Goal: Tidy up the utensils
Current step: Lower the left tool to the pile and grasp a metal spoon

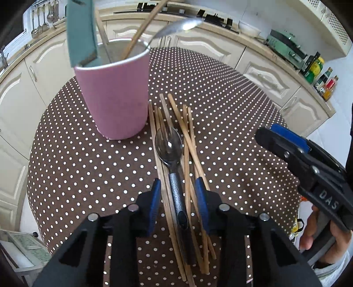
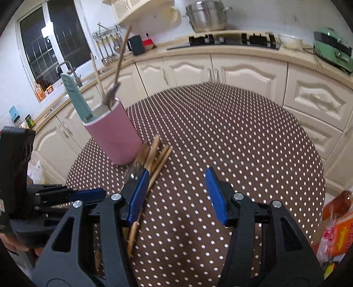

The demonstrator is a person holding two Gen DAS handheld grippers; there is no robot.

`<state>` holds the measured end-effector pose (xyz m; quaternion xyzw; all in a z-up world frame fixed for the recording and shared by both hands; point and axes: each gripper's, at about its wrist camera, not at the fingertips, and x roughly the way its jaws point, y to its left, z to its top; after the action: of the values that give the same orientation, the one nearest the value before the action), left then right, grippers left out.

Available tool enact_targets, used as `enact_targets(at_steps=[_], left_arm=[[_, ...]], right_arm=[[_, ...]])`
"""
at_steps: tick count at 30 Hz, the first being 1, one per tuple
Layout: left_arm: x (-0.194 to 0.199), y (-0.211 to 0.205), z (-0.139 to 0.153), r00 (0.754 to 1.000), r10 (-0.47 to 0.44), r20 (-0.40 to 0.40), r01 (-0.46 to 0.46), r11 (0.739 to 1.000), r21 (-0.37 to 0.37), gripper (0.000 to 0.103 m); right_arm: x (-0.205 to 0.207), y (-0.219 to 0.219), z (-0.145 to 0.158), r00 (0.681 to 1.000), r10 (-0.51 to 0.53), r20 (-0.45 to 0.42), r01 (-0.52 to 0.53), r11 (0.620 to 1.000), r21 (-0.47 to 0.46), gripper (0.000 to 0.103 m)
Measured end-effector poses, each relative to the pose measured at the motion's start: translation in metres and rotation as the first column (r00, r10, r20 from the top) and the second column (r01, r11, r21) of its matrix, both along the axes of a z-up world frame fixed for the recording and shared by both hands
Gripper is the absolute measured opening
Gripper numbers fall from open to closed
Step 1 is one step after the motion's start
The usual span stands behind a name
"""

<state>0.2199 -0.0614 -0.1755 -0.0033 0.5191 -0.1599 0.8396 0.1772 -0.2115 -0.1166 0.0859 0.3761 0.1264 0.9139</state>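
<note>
A pink cup (image 1: 114,97) stands on the dotted table and holds a teal-handled utensil (image 1: 81,33), a wooden stick and a metal spoon (image 1: 183,26). Several wooden chopsticks (image 1: 189,141) lie in a pile in front of the cup, with a dark-handled spoon (image 1: 168,145) on top. My left gripper (image 1: 178,187) is open, its blue pads on either side of the spoon handle and some chopsticks. My right gripper (image 2: 176,187) is open and empty, just right of the pile (image 2: 154,159). The cup (image 2: 114,136) shows at the left in the right wrist view.
The round table has a brown polka-dot cloth (image 2: 231,136). Cream kitchen cabinets (image 2: 242,68) curve around behind it. A green appliance (image 2: 333,50) and a steel pot (image 2: 205,15) sit on the counter. An orange packet (image 2: 337,229) lies at the table's right edge.
</note>
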Motion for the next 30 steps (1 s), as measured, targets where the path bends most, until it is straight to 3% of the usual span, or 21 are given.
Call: enact_targets(at_steps=[6, 11, 19, 30], left_arm=[[0.009, -0.011, -0.008, 1.000, 0.007, -0.019, -0.007, 0.999, 0.035, 0.029], [0.028, -0.025, -0.014, 0.999, 0.021, -0.047, -0.018, 0.999, 0.047, 0.013], [0.033, -0.008, -0.011, 0.998, 0.035, -0.053, -0.037, 0.999, -0.024, 0.011], [0.007, 0.033, 0.009, 0.996, 0.085, 0.018, -0.083, 0.991, -0.106, 0.011]], right_arm=[[-0.003, -0.007, -0.011, 0.999, 0.008, -0.035, -0.008, 1.000, 0.010, 0.053], [-0.001, -0.008, -0.014, 0.999, 0.011, -0.048, -0.011, 1.000, 0.011, 0.053], [0.007, -0.007, -0.013, 0.997, 0.026, -0.067, -0.025, 1.000, 0.005, 0.053], [0.040, 0.047, -0.017, 0.975, 0.122, -0.185, -0.133, 0.990, -0.049, 0.053]])
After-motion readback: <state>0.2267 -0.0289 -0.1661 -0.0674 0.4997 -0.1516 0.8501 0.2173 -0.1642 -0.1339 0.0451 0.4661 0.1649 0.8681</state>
